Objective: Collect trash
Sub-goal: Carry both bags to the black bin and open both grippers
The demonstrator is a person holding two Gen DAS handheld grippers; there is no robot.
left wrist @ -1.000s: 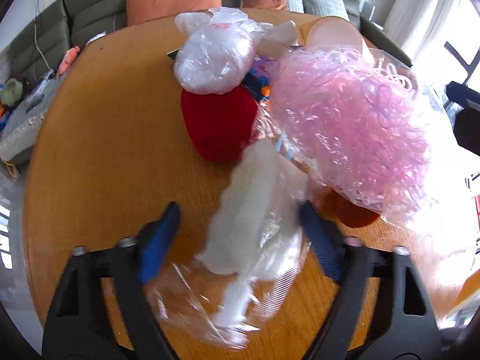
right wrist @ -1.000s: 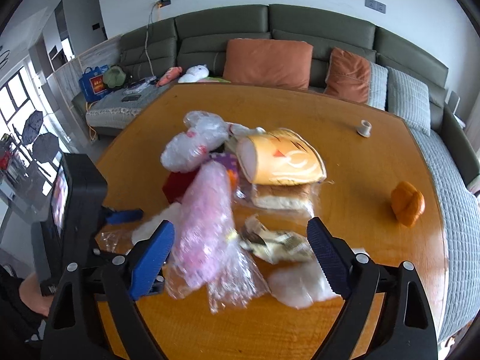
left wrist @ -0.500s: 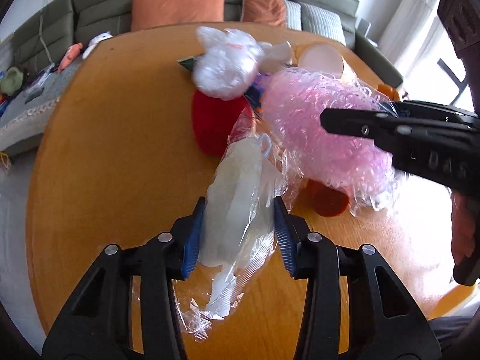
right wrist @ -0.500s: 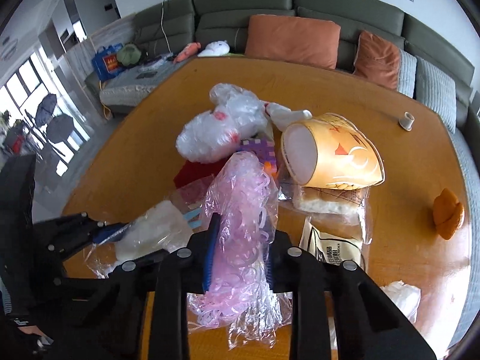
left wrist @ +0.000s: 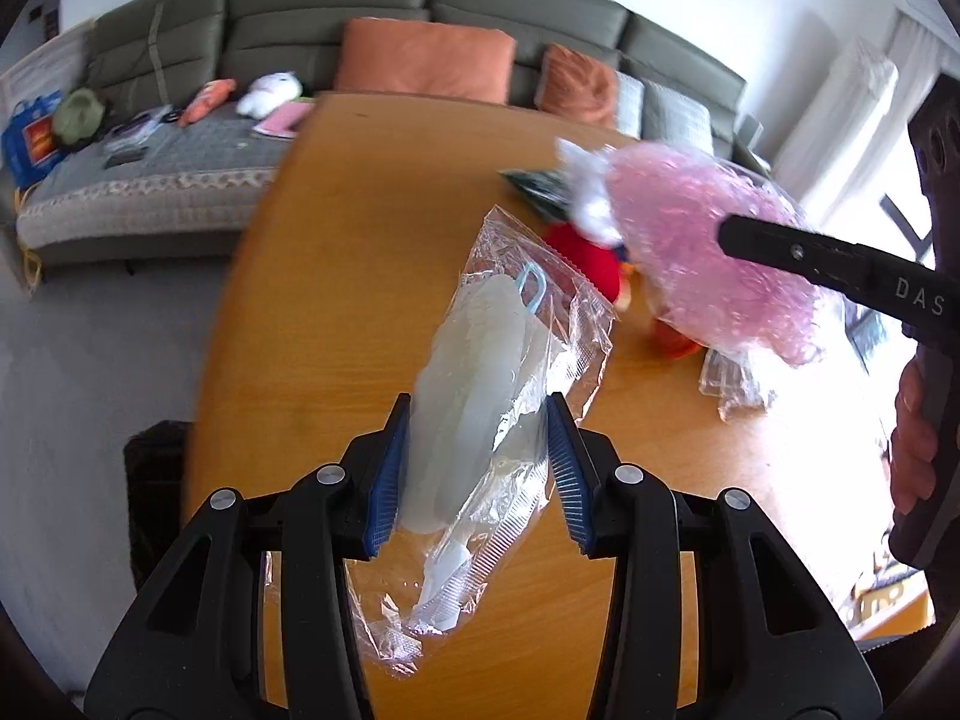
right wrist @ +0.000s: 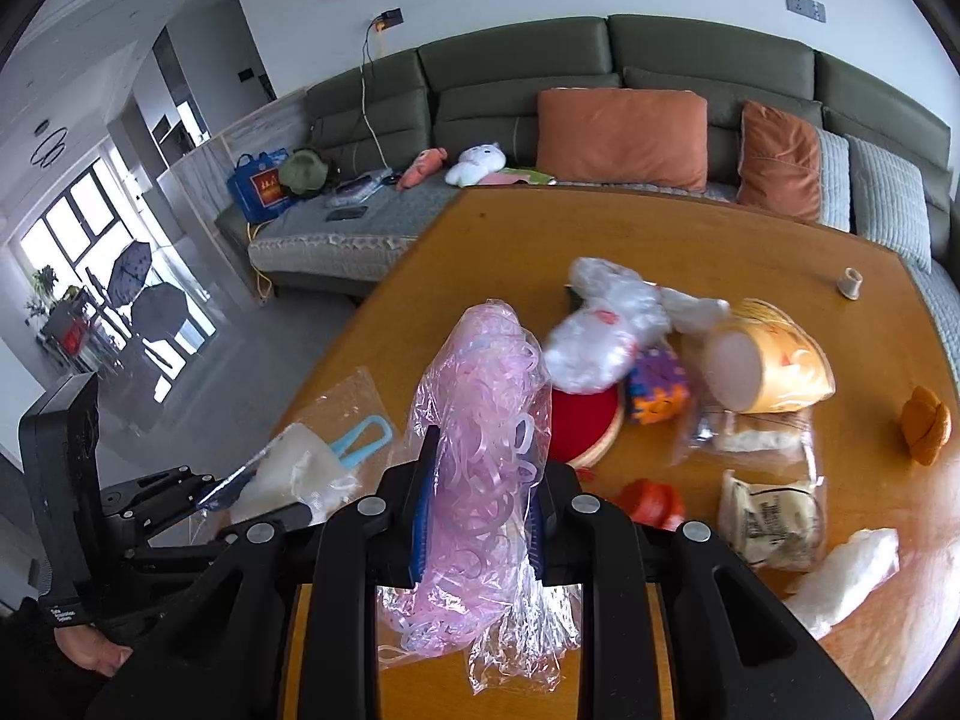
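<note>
Item 1: clear bag of white stuff (left wrist: 480, 384), w/ pale-blue loop at its top end. Clamped between blue pads (left wrist: 384, 480) of left hand-held gripper (left wrist: 479, 471); jaws closed on it, bag raised above worktop (left wrist: 372, 192), tail of loose film hanging below jaws. Contents prob. soft filling or masks; blur, can't tell.

Item 2: clear bag of pink plastic loops (right wrist: 480, 456). Pinched mid-length by right hand-held gripper (right wrist: 477, 507), jaws nearly together, bag bulging above and below pads. Also held up off worktop, just beside item 1, to its right.

Both grips: jaws have just been closing, bag between them in each case.

Remaining on worktop, right wrist view:
- crumpled white/clear plastic bag (right wrist: 606, 330), resting on red round pc (right wrist: 585, 423)
- purple/orange box (right wrist: 657, 387), next to red pc
- yellow paper cup (right wrist: 768, 366), on its side, mouth toward camera
- wrapped bread (right wrist: 750, 438) below cup
- printed wrapper (right wrist: 771, 519) nearer camera
- white wad (right wrist: 846, 576), near right edge
- small red object (right wrist: 654, 504)
- orange object (right wrist: 927, 426), well apart at right
- small white cap (right wrist: 851, 283), far side

Surround: green sofa (right wrist: 510, 78) w/ orange cushions (right wrist: 621, 135) behind worktop.
</note>
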